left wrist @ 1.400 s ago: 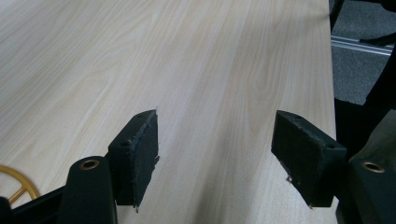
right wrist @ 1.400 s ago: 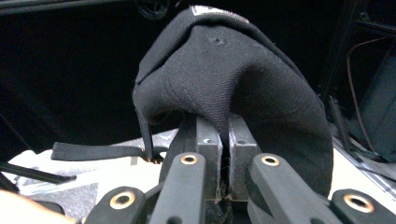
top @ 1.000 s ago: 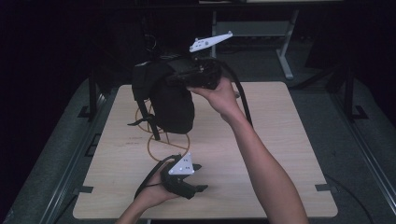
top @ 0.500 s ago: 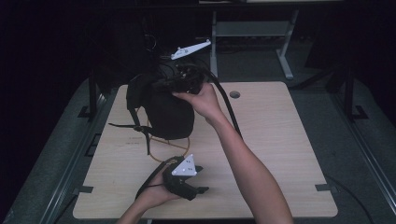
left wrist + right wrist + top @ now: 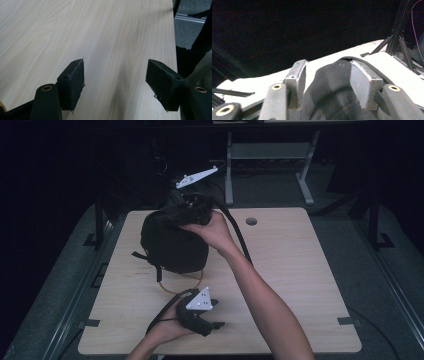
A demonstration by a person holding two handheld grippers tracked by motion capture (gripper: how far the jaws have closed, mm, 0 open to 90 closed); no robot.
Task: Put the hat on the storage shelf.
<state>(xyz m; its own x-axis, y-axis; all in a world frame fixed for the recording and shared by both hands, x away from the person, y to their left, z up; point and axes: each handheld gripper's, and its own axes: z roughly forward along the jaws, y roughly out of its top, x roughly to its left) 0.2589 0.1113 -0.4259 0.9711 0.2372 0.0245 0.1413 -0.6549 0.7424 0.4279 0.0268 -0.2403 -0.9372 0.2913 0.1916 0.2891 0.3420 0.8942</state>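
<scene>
Resting on the table (image 5: 300,270) — black bag (image 5: 172,245); right gripper (image 5: 328,82) fingers just parted (seemingly freeing it), left gripper (image 5: 115,85) apart.

Black backpack (image 5: 172,242) sits upright on the table's far-left part (straps trailing).

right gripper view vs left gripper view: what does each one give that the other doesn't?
Right gripper view: the right gripper with its jaws apart, having just been opening, and the black bag bulging up between them; its fabric lies against the right-hand pad while the left-hand pad stands clear of it. Dark room behind.

Left gripper view: the left gripper with jaws wide open, nothing between them, just bare wood grain up close and the table's far edge.

Both: two black jaws rising from the bottom and the light wooden table.
</scene>
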